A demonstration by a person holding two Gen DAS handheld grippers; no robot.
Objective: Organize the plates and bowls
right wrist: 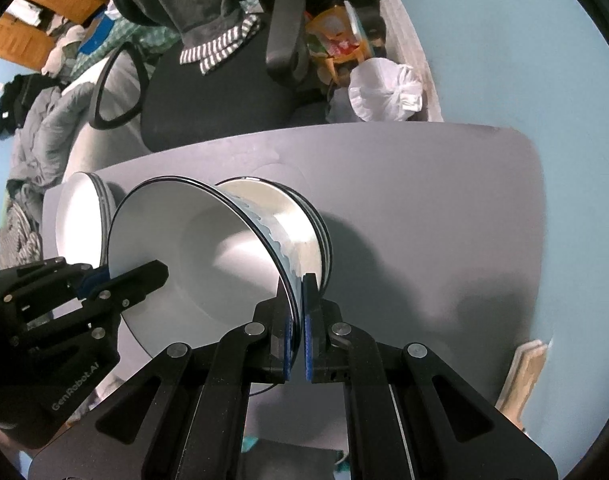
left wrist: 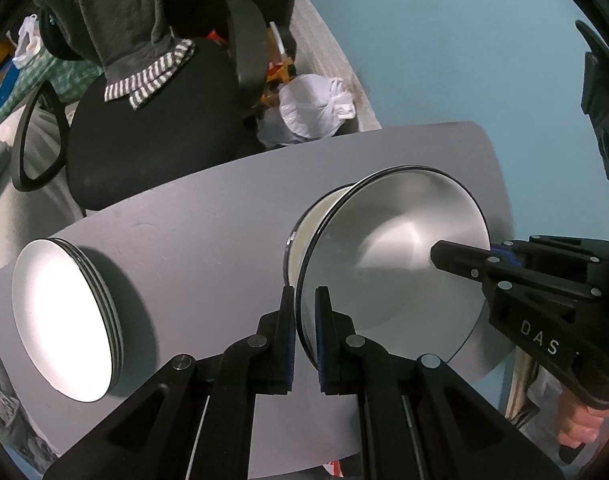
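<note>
Left tongs (left wrist: 305, 312): nearest the left camera, closed on the near rim of the top bowl, one finger on each side of the rim; in the right wrist view they come in from the left edge (right wrist: 116, 276) and clamp the bowl's left rim.
Plates (left wrist: 64, 320): a stack of white plates with dark edges on the left part of the tabletop, apart from the bowls; in the right wrist view (right wrist: 84, 208) they sit just behind the bowl's left rim.
Top bowl (left wrist: 396, 256): white inside with a thin dark rim, held by both tongs above the bowl pile and partly nested into it; its outside shows a blue wavy pattern (right wrist: 288, 248).
Bowl pile (left wrist: 304, 236): cream and white, under the top bowl, resting on the tabletop near its middle.
Right tongs (right wrist: 299, 320): closed on the near rim of the top bowl; in the left wrist view they reach in from the right (left wrist: 460, 258) with one finger lying inside the bowl.
Tabletop (left wrist: 208, 216): grey, rounded corners.
Office chair (left wrist: 152, 132): black, beyond the far edge, grey clothing draped over its back.
White bag (left wrist: 316, 104): on the floor beside the chair.
</note>
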